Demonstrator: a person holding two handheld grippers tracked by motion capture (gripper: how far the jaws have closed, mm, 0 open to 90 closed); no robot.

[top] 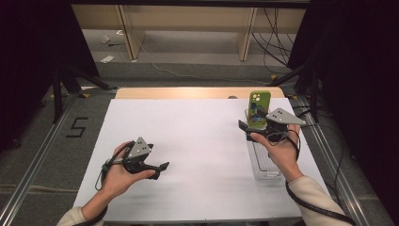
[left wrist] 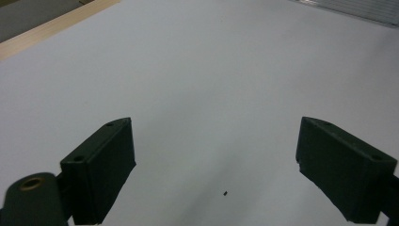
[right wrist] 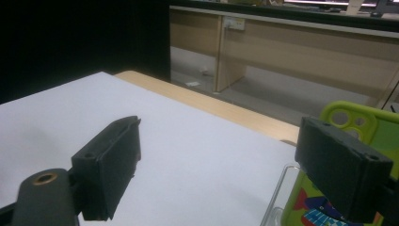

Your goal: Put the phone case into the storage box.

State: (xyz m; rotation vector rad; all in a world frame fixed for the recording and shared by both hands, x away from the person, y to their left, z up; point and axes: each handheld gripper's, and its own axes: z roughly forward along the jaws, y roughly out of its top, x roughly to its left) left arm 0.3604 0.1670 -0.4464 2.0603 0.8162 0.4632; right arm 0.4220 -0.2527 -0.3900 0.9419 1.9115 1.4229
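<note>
Right, we've got the left gripper (top: 160, 168) nearest, low over the white table (top: 197, 155) w/ jaws spread wide, nothing btwn them. Further on, the right gripper (top: 244, 129) is likewise released, jaws apart and empty, just beside a green phone case (top: 259, 109). Case stands upright in a clear plastic holder (top: 264, 162) near the table's right edge. Beyond that, wooden desks (top: 188, 23) at the back.

Green phone case (right wrist: 362, 141) is cut off at the frame's right edge (its lower half hidden behind the gripper jaw).
</note>
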